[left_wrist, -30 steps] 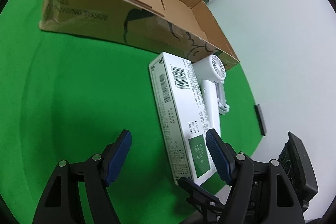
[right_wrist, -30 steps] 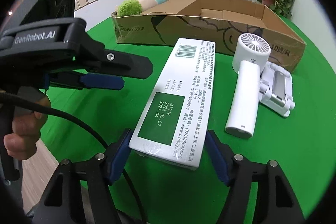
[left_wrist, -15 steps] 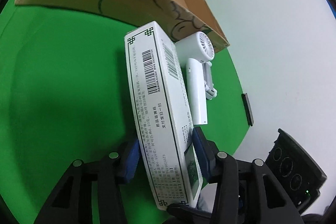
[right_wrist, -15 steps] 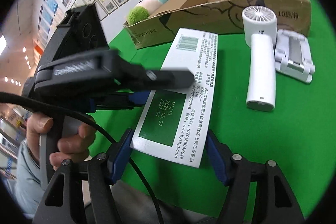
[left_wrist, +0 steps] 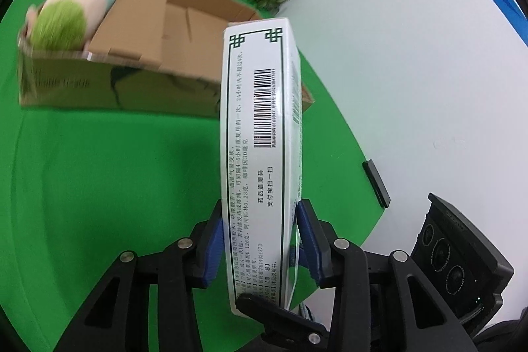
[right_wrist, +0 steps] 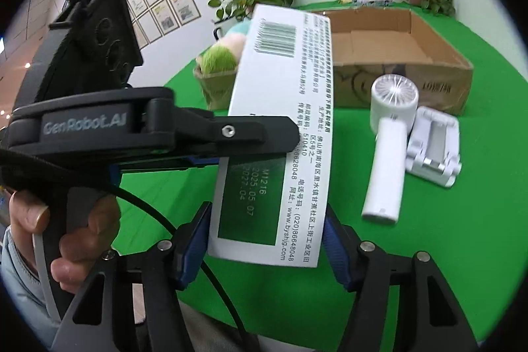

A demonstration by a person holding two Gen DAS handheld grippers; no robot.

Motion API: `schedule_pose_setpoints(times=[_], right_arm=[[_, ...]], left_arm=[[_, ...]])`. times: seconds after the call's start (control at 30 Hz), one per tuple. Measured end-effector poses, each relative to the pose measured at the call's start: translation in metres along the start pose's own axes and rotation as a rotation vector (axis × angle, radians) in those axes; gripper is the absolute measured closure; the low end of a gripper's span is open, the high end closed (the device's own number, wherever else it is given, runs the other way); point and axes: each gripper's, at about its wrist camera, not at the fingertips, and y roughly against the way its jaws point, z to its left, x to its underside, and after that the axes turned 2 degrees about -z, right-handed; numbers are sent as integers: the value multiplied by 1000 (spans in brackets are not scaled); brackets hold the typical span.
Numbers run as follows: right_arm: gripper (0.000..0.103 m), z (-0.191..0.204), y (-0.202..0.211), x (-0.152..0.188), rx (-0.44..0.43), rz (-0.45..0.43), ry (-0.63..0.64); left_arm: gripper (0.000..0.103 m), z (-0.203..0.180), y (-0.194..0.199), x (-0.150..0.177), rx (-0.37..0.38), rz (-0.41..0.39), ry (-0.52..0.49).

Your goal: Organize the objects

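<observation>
Both grippers point forward and downward over the green-covered bench (left_wrist: pixel 99 187), sharing one long white printed carton with a barcode and a green panel (left_wrist: pixel 257 154). The left gripper (left_wrist: pixel 259 240) has just been closing and now clamps the carton's near end, its blue pads (left_wrist: pixel 213 248) pressed against the two broad faces, so the carton stands on edge and juts out in the air toward the open brown cardboard box (left_wrist: pixel 158 32). In the right wrist view the right gripper (right_wrist: pixel 265 240) has also been closing; the carton's near end lies between its blue pads (right_wrist: pixel 189 249), which sit at its long edges, though whether they truly press on it cannot be made out. A person's hand (right_wrist: pixel 66 233) in a pale sleeve grips the handle of the left gripper, whose black finger crosses in front of the carton and hides part of its print. A pastel plush toy with a green fuzzy end (left_wrist: pixel 69 15) lies in the box, blurred. On the bench beside the box rest a white handheld fan (right_wrist: pixel 389 134) and a white folding stand (right_wrist: pixel 432 147), both hidden behind the carton in the left wrist view.
</observation>
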Motion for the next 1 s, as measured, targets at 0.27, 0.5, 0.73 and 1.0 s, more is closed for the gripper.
schedule_pose_setpoints(times=[0.27, 0.5, 0.73, 1.0], right_arm=[[41, 0, 13, -31, 24, -48, 13], [42, -4, 19, -73, 38, -97, 32], [42, -10, 13, -117, 22, -109, 43], [42, -24, -10, -173, -20, -64, 30]], left_arm=[[64, -25, 12, -38, 13, -48, -55], [64, -47, 26, -81, 21, -89, -104], [64, -52, 44, -126, 1, -108, -134], [64, -43, 35, -197, -43, -96, -116]])
